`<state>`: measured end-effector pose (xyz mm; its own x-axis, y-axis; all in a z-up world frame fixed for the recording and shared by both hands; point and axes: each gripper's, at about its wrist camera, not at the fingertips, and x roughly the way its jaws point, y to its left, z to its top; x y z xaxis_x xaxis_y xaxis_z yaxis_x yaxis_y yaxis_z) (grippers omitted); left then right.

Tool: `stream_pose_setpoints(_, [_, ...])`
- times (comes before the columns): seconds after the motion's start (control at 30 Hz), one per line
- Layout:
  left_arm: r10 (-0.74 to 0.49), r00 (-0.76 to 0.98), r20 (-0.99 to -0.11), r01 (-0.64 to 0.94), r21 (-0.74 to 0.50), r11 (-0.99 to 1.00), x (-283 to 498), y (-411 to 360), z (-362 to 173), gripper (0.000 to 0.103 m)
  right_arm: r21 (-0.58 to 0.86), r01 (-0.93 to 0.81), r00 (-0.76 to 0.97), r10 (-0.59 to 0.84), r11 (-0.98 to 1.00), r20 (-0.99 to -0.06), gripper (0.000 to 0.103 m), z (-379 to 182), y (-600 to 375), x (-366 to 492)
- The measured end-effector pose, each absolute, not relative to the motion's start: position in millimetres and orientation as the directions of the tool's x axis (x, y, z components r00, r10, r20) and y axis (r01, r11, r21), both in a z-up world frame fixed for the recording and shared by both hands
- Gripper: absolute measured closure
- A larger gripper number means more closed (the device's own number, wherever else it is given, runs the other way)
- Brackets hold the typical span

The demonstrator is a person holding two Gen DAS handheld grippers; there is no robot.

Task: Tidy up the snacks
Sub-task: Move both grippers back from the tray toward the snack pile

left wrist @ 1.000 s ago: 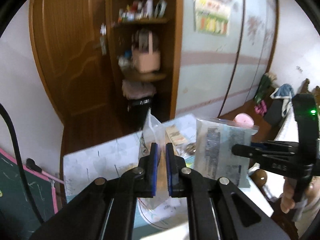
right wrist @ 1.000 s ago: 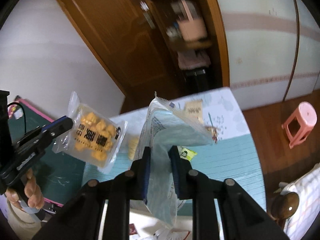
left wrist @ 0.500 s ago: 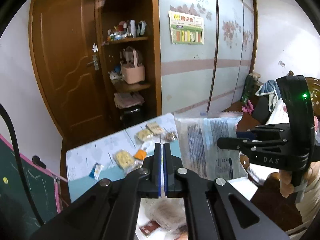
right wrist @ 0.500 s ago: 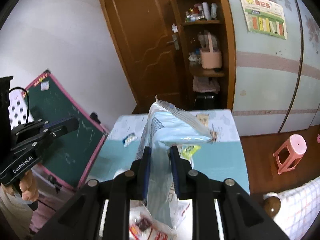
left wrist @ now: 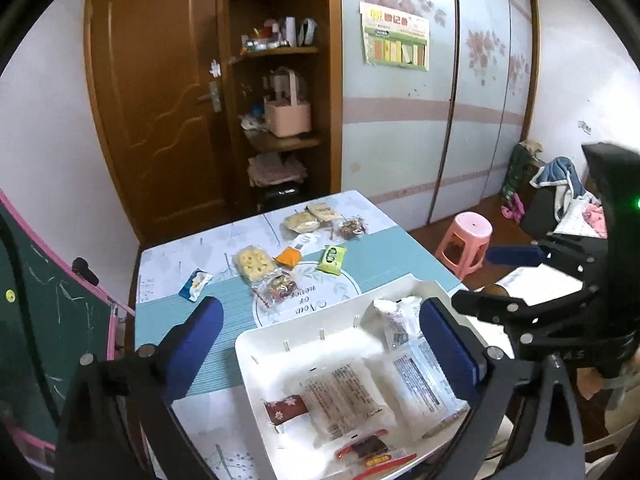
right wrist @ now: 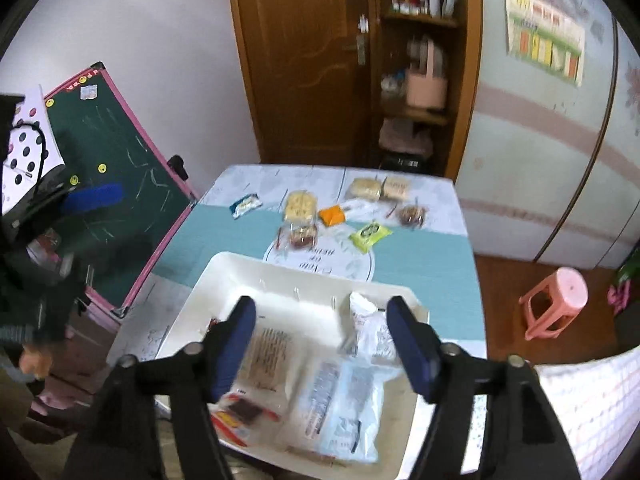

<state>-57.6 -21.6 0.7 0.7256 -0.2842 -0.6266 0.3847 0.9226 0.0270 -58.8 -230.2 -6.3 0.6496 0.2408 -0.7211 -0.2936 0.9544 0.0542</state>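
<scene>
Currently the left gripper [left wrist: 320, 340] and the right gripper [right wrist: 322, 344] have both just been opening, and each now stands released with nothing between its jaws, above the white tray [left wrist: 256, 350]. Several snack packets [left wrist: 340, 396] lie inside the tray; loose snacks [left wrist: 256, 262] remain on the table [left wrist: 400, 256] beyond. Risk: the pale blue packet [right wrist: 340, 408] overlaps its neighbours, so careless reaching could snag it out.

Your left wrist camera looks down along its fingers from the near edge of the table [left wrist: 420, 256], close above the white tray [left wrist: 256, 344] at the near right corner. Your right wrist camera looks the same way, just above that tray [right wrist: 208, 276]. Both views share the tray, the table's far edge and the wooden door [left wrist: 152, 100].
</scene>
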Motion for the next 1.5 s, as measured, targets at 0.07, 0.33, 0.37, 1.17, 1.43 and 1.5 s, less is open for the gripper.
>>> stream_pose_setpoints(0.07, [-0.279, 0.729, -0.625, 0.39, 0.044, 0.92, -66.3, -24.0, -8.6, 0.005, 0.039, -0.293, 0.663, 0.232, 0.955, -0.712, 0.033, -9.1, -227.4, -64.0])
stream_pose_setpoints(0.33, [-0.28, 0.682, -0.676, 0.382, 0.003, 0.924, -69.6, -26.6, -43.1, 0.005, -0.018, -0.26, 0.692, 0.174, 0.965, -0.701, 0.033, -30.1, -218.3, -86.6])
stream_pose_setpoints(0.37, [-0.279, 0.671, -0.687, 0.38, -0.005, 0.925, -69.3, -26.5, -47.0, 0.005, -0.017, -0.259, 0.691, 0.173, 0.966, -0.702, 0.033, -32.0, -218.2, -88.4])
stream_pose_setpoints(1.17, [-0.253, 0.638, -0.727, 0.314, -0.054, 0.948, -51.8, -19.7, -71.6, 0.005, 0.057, -0.208, 0.622, 0.177, 0.976, -0.763, 0.033, -64.3, -227.1, -68.1])
stream_pose_setpoints(1.43, [-0.241, 0.645, -0.726, 0.297, -0.052, 0.953, -33.2, -17.8, -70.3, 0.005, 0.062, -0.198, 0.611, 0.173, 0.978, -0.773, 0.033, -69.2, -228.4, -52.9])
stream_pose_setpoints(1.5, [-0.235, 0.655, -0.718, 0.29, -0.047, 0.956, -26.9, -16.5, -66.7, 0.005, 0.062, -0.194, 0.609, 0.169, 0.979, -0.775, 0.033, -68.8, -229.4, -47.6])
